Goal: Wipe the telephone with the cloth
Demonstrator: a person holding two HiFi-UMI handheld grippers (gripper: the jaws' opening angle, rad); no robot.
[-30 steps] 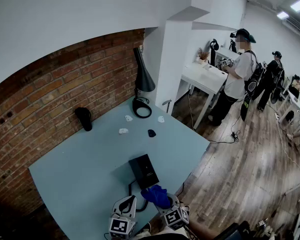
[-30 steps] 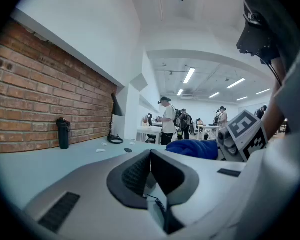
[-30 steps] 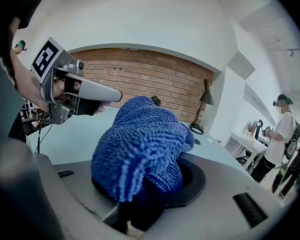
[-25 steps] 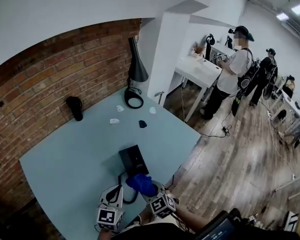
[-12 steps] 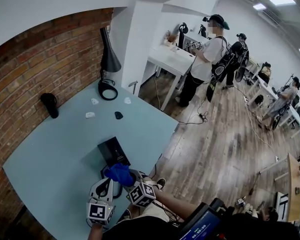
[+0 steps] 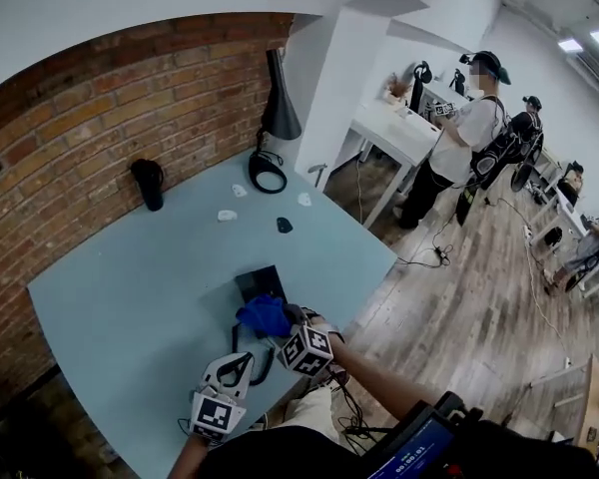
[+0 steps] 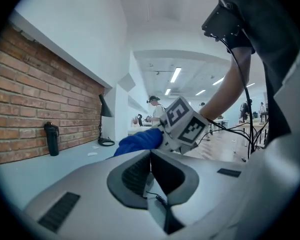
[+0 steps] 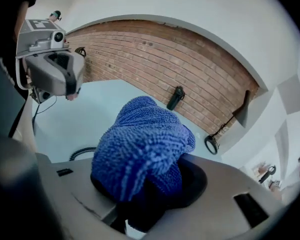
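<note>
**Figure. Wiping step, cloth at the near end of the telephone.**

The flat black box-shaped telephone (image 6: pixel 261 281) lies on the pale blue table (image 6: pixel 130 287), near the table's front edge. Its black coiled cord (image 6: pixel 248 365) loops off the near end, toward the person.

The right gripper (image 6: pixel 292 332) has its jaws clamped on a bunched blue microfibre cloth (image 8: pixel 140 144). The wad fills the gap between them and bulges above and ahead of the tips. In the head view the cloth overlaps the near end of the telephone. Whether it presses on the casing or hovers just above cannot be told.

The left gripper (image 7: pixel 150 156) is on the near side of the telephone, beside the cord. Its jaws are closed together with nothing held between them, and it is apart from the telephone.

*Step in hand (judged):* the wipe proper, at or near its start. The cloth is gripped and brought to the telephone, but most of the top face beyond it lies uncovered.

*Next move (judged):* press the wad flat on the casing and draw it toward the far end, with enough downward load for the fibres to drag. The telephone looks light and is not held down, so it may slide. The empty left gripper could brace its near edge or its side, keeping clear of the cord.
</note>
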